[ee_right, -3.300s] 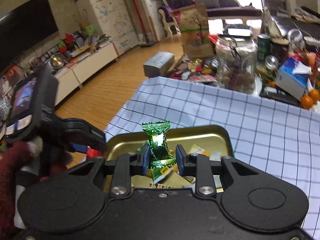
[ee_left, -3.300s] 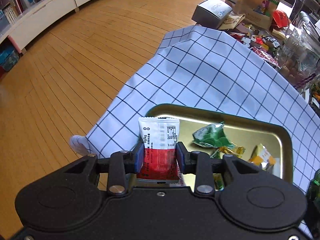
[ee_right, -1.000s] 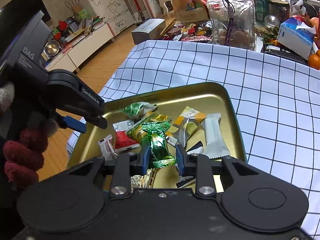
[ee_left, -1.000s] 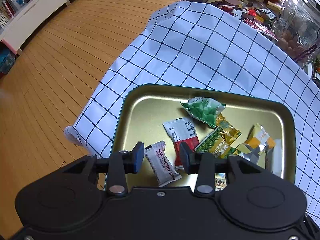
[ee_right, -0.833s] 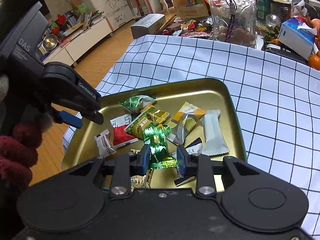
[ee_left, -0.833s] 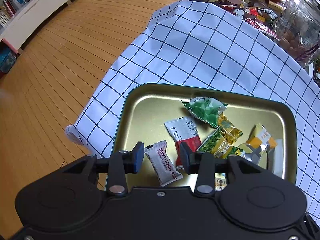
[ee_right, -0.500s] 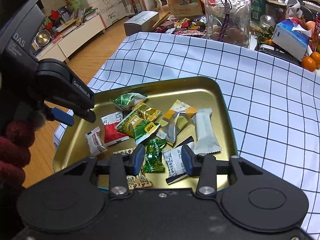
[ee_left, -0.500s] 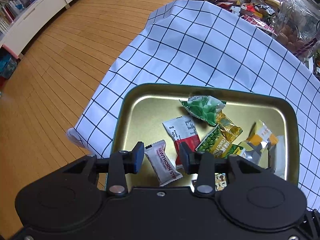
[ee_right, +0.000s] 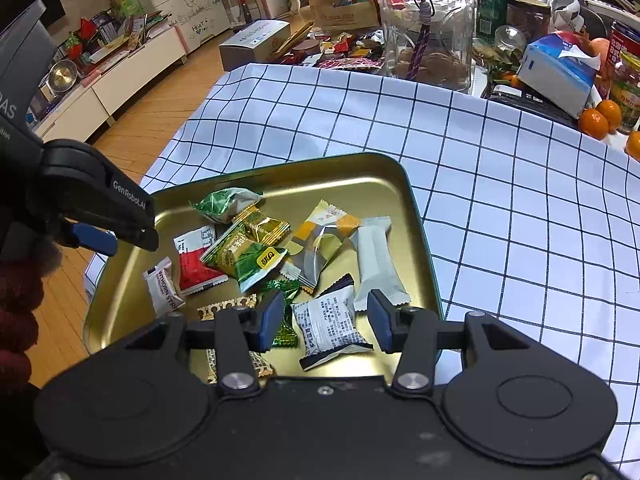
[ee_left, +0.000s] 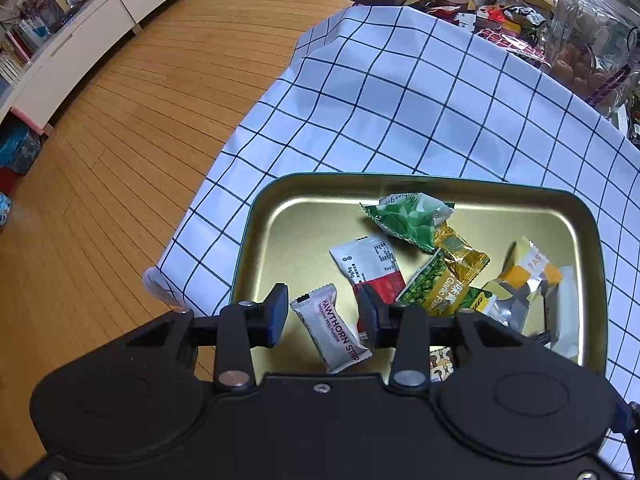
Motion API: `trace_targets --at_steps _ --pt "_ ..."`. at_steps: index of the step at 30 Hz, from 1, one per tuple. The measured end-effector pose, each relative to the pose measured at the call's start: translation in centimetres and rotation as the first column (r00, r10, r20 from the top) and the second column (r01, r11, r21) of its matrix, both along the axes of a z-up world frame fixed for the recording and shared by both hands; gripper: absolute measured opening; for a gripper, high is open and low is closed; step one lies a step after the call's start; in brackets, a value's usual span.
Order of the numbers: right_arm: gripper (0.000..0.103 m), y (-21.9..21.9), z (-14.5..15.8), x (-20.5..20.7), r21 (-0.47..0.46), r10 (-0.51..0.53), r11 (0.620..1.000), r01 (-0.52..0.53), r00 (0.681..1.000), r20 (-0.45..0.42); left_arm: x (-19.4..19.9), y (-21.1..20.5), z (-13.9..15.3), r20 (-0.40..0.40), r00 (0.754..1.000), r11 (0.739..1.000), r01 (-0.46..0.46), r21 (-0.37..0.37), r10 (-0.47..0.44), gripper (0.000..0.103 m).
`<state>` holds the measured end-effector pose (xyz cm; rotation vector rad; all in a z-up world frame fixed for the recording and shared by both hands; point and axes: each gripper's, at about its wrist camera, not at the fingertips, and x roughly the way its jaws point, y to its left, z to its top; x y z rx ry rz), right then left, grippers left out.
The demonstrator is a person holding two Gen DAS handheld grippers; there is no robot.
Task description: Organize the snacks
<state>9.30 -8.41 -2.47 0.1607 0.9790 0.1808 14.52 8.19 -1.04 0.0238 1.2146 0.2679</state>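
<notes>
A gold metal tray (ee_left: 256,232) (ee_right: 416,216) on the checked cloth holds several wrapped snacks. My left gripper (ee_left: 323,316) is open and empty above the tray's near left corner, over a white hawthorn strip packet (ee_left: 330,330). A red and white packet (ee_left: 370,264) lies just beyond it. My right gripper (ee_right: 325,322) is open and empty above the tray's near edge. A green foil candy (ee_right: 283,312) lies in the tray by its left finger, and a white printed packet (ee_right: 330,326) lies between the fingers. The left gripper shows in the right wrist view (ee_right: 120,224).
The blue checked cloth (ee_right: 520,220) covers the table right of the tray. A glass jar (ee_right: 426,24), tissue box (ee_right: 560,68), oranges (ee_right: 600,118) and cans stand at the back. The table's left edge (ee_left: 224,184) drops to wooden floor.
My right gripper has opened and let the green foil candy fall into the tray, then opened wider. The left gripper earlier dropped the red and white packet and stays open.
</notes>
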Motion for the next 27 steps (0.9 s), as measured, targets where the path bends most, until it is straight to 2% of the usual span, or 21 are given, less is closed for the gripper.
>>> trace_targets --at_steps 14,27 --pt "0.052 -0.12 0.06 0.19 -0.035 -0.013 0.999 0.013 1.000 0.011 -0.45 -0.96 0.89 0.064 0.997 0.997 0.036 0.063 -0.040 0.049" --pt "0.053 -0.42 -0.03 0.35 -0.040 -0.020 0.999 0.020 1.000 0.006 -0.40 -0.79 0.85 0.061 0.998 0.998 0.025 0.055 -0.029 0.049"
